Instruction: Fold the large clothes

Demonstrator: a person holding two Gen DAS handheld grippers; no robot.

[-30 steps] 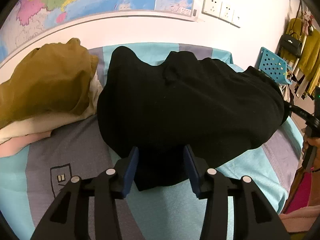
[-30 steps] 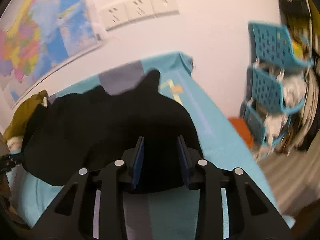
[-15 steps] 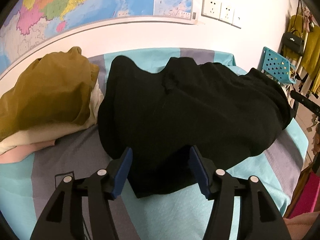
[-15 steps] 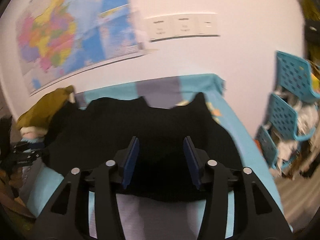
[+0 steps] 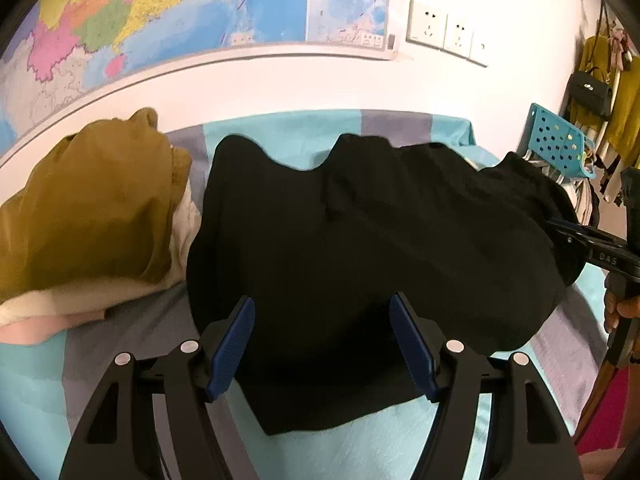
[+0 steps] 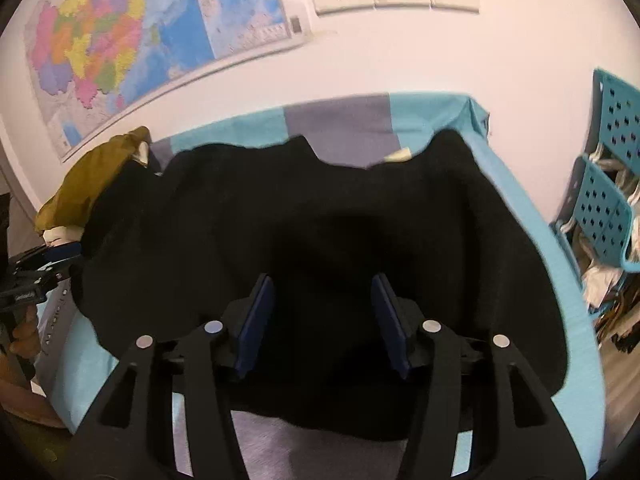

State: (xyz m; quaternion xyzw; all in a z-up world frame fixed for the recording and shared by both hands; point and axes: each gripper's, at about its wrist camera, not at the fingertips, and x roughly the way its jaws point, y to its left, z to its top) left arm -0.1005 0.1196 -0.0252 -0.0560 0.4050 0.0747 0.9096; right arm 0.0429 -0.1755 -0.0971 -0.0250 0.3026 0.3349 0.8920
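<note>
A large black garment (image 5: 360, 240) lies folded over on the bed's teal and grey sheet (image 5: 360, 452). My left gripper (image 5: 320, 312) hovers over its near edge. The jaws are opening, the blue pads stand wide apart, and the cloth lies under them, not pinched. In the right wrist view the same black garment (image 6: 320, 208) spreads in front of my right gripper (image 6: 323, 286). Its jaws are also opening, with nothing gripped between them. The right gripper's black fingers (image 5: 592, 248) show at the garment's right end, and the left gripper (image 6: 40, 268) at its left side.
A pile with a mustard garment (image 5: 88, 208) on cream and pink ones sits left of the black garment. A map (image 5: 180, 20) and wall sockets (image 5: 444, 36) are behind the bed. A blue perforated rack (image 6: 604, 208) and hanging clothes (image 5: 616, 100) stand to the right.
Both grippers' jaws have widened and let go of the black cloth. Both have drawn back a little from the garment, and the right one has rolled to level.
</note>
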